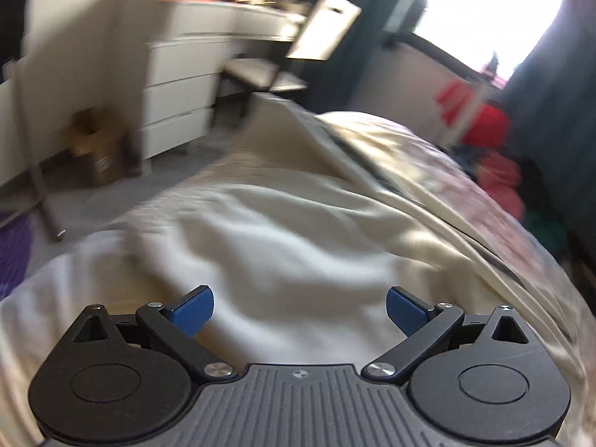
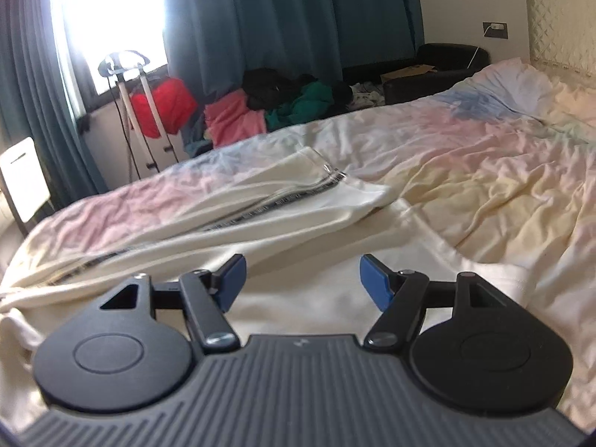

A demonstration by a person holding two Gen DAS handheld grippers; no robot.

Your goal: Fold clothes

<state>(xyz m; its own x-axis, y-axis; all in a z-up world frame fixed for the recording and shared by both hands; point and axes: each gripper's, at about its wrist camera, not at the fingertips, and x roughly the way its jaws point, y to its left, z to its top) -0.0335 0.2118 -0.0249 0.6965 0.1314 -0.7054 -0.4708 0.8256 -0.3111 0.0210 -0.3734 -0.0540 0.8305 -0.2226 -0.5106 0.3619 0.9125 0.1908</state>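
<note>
Left hand-held gripper (image 1: 300, 311): jaws wide apart, nothing between them, tilted down over a cream garment (image 1: 260, 231) spread on the bed (image 1: 465, 201); view blurred. Right hand-held gripper (image 2: 302, 281): jaws apart, empty, angled less steeply, hovering above the same garment. Garment: lies directly ahead of and below both grippers; a folded part with a dark striped trim (image 2: 283, 195) runs long from near left to far right in the right view. Nearer hand to that trim: right, by judgement. Next grasp likely calls for an edge.
</note>
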